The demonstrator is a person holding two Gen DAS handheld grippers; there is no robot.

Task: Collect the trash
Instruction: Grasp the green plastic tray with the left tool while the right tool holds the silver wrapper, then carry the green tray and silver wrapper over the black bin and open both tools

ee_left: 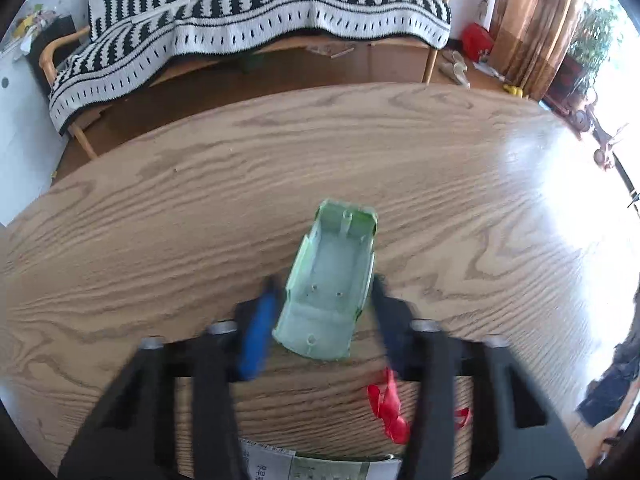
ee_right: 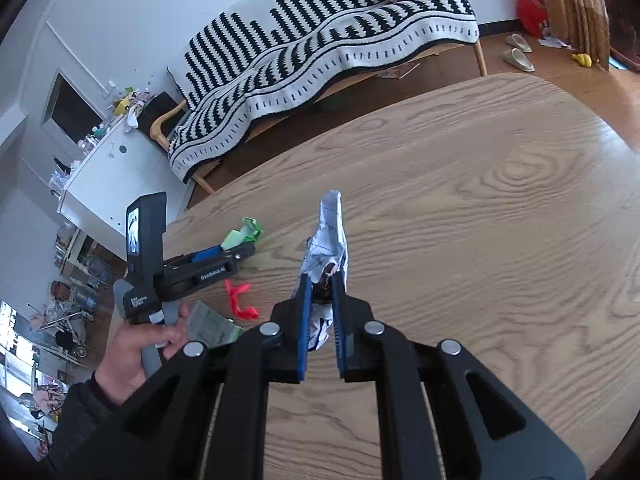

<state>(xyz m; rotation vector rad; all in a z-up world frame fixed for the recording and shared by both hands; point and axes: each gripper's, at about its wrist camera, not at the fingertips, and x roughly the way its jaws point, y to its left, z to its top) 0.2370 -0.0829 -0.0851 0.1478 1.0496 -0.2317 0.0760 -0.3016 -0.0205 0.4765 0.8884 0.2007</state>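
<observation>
**Both grippers on trash**

My right gripper point(ee_right: 320, 280) pinches crumpled paper point(ee_right: 330, 236) tight, lifted to carry off. My left gripper point(ee_left: 324, 292) straddles the green carton point(ee_left: 330, 284), narrow; contact unclear. Red ribbon point(ee_left: 386, 408) lies behind the right finger, on the table point(ee_left: 400, 152).

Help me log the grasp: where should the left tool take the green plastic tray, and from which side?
Across its two long side walls, near the closer end, coming down from above. The green tray lies open side up on the table, long and narrow, and already sits between the left tool's fingers.
</observation>
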